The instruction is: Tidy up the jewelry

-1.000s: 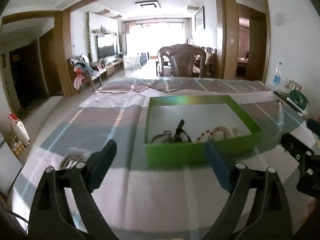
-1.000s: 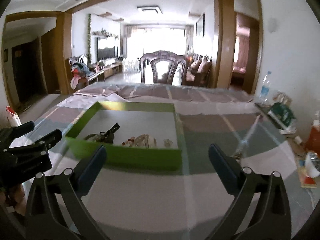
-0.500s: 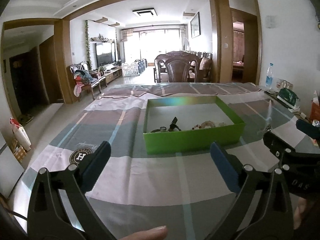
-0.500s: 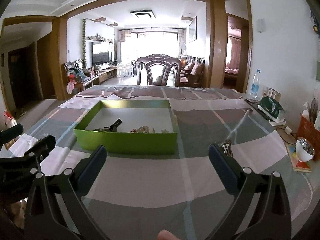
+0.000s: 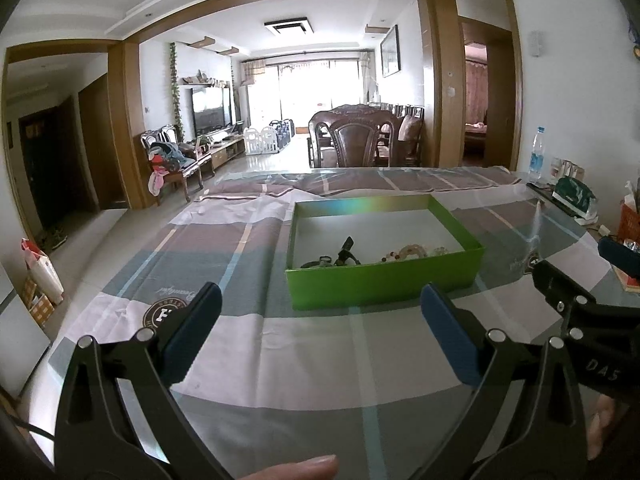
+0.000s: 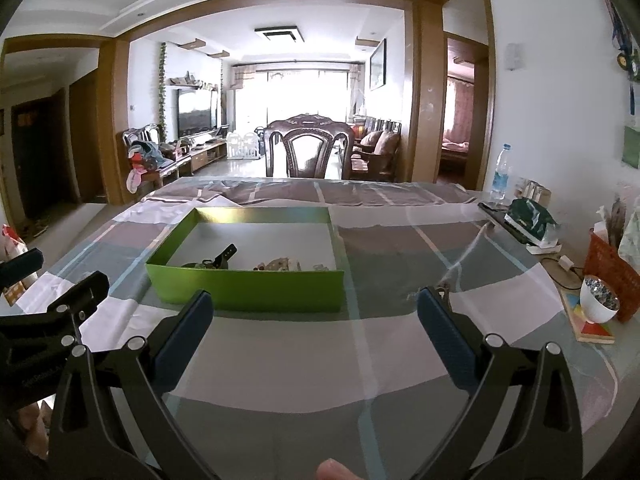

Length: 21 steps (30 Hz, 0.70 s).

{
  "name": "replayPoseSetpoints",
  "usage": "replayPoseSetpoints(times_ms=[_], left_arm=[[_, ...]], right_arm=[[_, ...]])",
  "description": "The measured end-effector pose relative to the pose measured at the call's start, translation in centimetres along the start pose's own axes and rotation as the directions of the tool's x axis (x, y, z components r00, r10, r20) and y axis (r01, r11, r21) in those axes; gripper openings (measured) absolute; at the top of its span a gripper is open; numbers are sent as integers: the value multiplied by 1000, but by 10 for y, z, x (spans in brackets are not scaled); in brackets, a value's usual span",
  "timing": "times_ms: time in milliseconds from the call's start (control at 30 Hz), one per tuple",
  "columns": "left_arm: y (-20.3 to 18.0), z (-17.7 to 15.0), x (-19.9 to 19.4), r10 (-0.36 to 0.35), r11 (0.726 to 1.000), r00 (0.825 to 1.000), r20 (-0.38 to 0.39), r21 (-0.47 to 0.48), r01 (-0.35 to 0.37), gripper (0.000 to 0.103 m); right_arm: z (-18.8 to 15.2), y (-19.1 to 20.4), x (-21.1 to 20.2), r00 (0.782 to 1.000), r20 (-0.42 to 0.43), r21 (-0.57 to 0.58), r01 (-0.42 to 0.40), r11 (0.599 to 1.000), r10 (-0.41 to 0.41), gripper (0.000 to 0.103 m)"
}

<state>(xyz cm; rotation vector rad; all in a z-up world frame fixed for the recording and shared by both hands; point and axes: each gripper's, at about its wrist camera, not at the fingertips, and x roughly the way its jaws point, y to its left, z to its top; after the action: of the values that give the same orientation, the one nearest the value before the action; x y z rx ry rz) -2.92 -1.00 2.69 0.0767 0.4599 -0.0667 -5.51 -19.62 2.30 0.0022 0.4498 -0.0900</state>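
Observation:
A shallow green box (image 5: pixel 384 284) stands on the checked tablecloth ahead of both grippers. Inside lie a black strap piece (image 5: pixel 346 250) and a pale bead bracelet (image 5: pixel 404 252). The right wrist view shows the same box (image 6: pixel 244 288), the strap (image 6: pixel 222 256) and the beads (image 6: pixel 280 264). My left gripper (image 5: pixel 319 300) is wide open and empty, short of the box's front wall. My right gripper (image 6: pixel 314 300) is open and empty too, off the box's near right corner. A small dark item (image 6: pixel 440 289) lies on the cloth behind its right fingertip, partly hidden.
Along the table's right edge are a water bottle (image 6: pixel 500 176), a green tissue pack (image 6: pixel 530 222), a red basket (image 6: pixel 608 272) and a white cup (image 6: pixel 598 304). A dark wooden chair (image 6: pixel 310 150) stands at the far end. A person's fingertip (image 5: pixel 296 468) shows at the bottom.
Both grippers have drawn back from the green box, which now looks smaller and farther off. The left jaws stand a little wider. A fingertip has come into view at the bottom.

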Motion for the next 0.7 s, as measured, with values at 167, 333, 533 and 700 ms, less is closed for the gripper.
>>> replayPoseSetpoints(times_ms=[167,333,533,700], left_arm=[[1,1,-1,4,1000,1000,1,-5,-4,99],[1,1,-2,4,1000,1000,1,-4,-4,99],[1,1,-3,3,1000,1000,1,-4,-3,99],[2,1,-2,4,1000,1000,1,-4,-4,99]], right_arm=[[1,1,-2,1000,8,-5,0,1000,0,100],[1,1,-3,1000,9,-6,1,1000,-1,100],[1,1,-3,1000,8,-5,1,1000,-1,100],[1,2,-3,1000,8,-6,1,1000,-1,100]])
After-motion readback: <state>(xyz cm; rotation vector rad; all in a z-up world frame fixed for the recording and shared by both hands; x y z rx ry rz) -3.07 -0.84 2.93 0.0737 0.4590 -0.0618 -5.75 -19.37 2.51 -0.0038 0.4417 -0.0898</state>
